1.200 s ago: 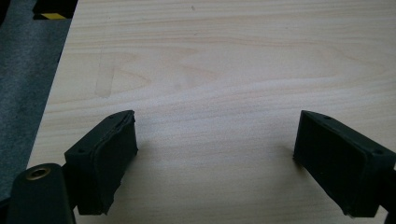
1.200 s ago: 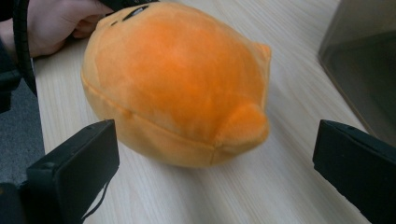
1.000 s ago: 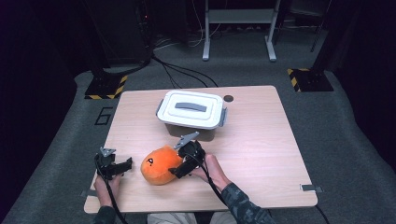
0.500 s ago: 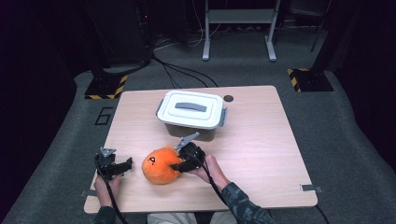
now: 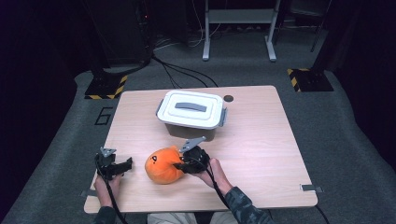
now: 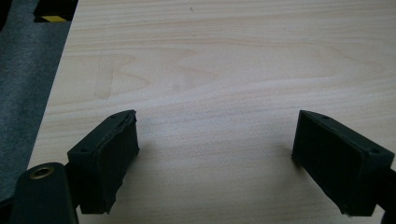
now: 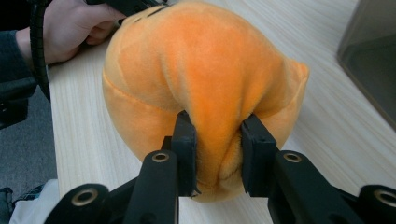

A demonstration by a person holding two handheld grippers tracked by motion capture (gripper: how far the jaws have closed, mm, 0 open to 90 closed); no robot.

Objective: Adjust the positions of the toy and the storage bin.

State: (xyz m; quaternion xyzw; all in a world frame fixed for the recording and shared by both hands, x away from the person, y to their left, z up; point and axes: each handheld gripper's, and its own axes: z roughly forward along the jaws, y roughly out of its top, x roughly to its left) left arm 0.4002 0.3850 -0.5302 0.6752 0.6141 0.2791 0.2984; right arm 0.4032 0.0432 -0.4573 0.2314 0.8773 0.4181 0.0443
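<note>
Orange plush toy (image 5: 161, 165) on tabletop (image 5: 261, 140) near front edge, right hand-held gripper (image 5: 180, 164) just closed, pinching a fold of its fabric, left hand-held gripper (image 5: 122, 165) just beside, jaws apart over bare wood, lidded white container (image 5: 191, 109) behind.

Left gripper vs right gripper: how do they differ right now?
The left gripper has its jaws spread wide with only bare table between them; the right gripper has its jaws pinched on a fold of the orange plush toy, having just been closing. In the high view the left gripper sits apart from the toy, while the right gripper is against its side. Both are hand-held, low over the table's near edge.
</note>
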